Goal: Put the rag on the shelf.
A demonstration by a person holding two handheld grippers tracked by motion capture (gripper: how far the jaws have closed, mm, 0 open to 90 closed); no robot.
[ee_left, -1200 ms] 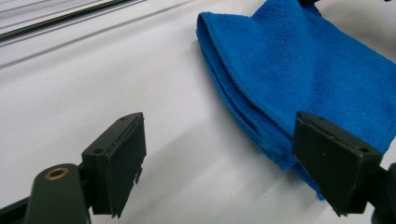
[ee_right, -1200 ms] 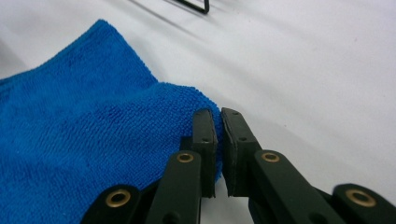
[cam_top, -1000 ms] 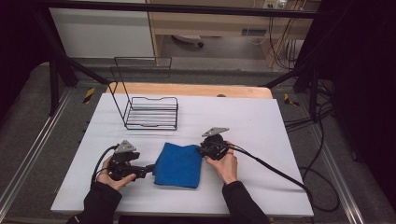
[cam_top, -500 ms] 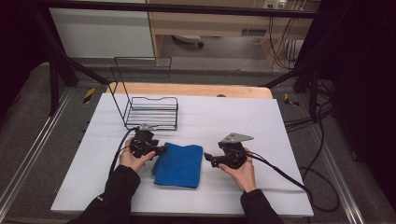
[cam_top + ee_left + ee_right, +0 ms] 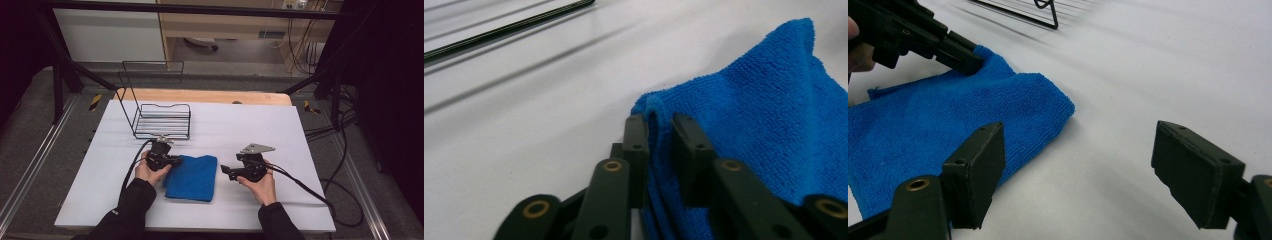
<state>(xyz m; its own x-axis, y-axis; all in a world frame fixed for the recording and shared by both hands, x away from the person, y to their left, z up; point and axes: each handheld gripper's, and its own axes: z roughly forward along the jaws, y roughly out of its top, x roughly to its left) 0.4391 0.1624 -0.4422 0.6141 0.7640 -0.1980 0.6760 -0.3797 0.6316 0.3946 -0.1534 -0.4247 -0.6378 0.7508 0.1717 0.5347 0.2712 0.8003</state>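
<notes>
A folded blue cloth [image 5: 192, 176] lies on the white table [image 5: 240, 125] near the front. My left gripper [image 5: 173, 160] is at the cloth's far left corner, shut on a pinched-up fold of it [image 5: 659, 117]. In the left gripper view the cloth [image 5: 764, 115] rises between the two black jaws. My right gripper [image 5: 225, 171] hovers just right of the cloth with its jaws wide open and nothing between them. The right gripper view has the cloth [image 5: 948, 130] at left, with the left gripper [image 5: 970, 62] biting its far corner.
A black wire basket [image 5: 162, 120] stands on the table behind the left gripper, with a tall wire frame at its back. Cables trail from both grippers toward the table's front and right. A wooden strip [image 5: 210, 96] runs along the far edge.
The left gripper has closed on the cloth's far left corner and lifted a fold. The right gripper has stayed to the right of the cloth, open.
</notes>
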